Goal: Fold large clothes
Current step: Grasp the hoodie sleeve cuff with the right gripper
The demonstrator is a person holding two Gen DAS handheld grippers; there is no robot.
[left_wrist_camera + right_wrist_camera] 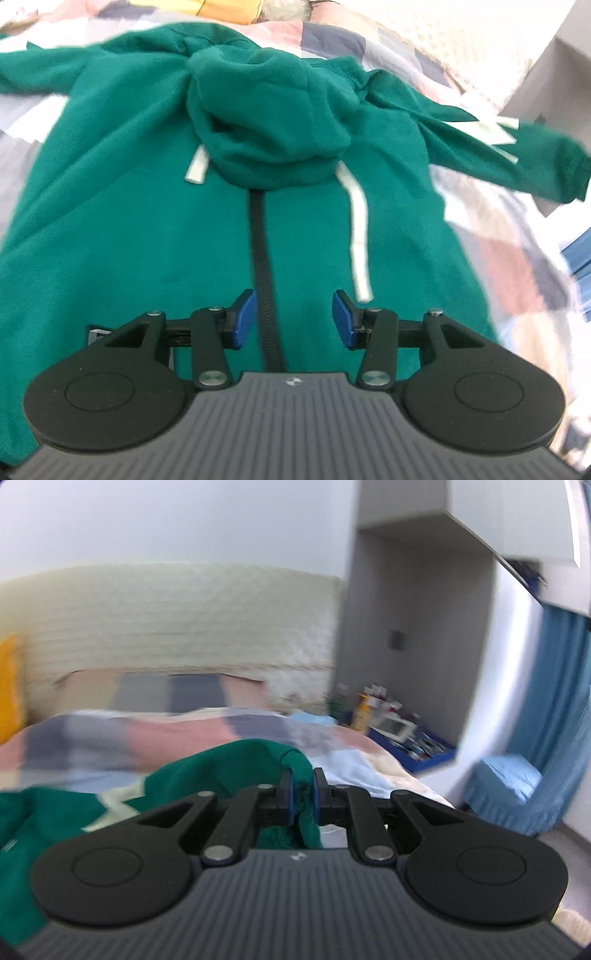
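Observation:
A green zip hoodie (129,206) lies spread front up on the patchwork bedspread (517,266), its hood (269,122) flopped onto the chest and two white drawstrings (360,236) trailing down. My left gripper (293,319) hovers open over the dark zip (264,258), nothing between its blue pads. The right sleeve (517,162), with white stripes, is lifted off the bed at the right. In the right wrist view my right gripper (303,794) is shut on the green sleeve cuff (304,805), with the sleeve (207,779) draping away to the left.
A cream headboard (177,627) runs behind the bed. To the right stand a grey cabinet (413,627), a blue tray of bottles and clutter (406,734), a blue-covered seat (509,790) and a blue curtain (554,686). A yellow pillow (229,9) lies at the bed's head.

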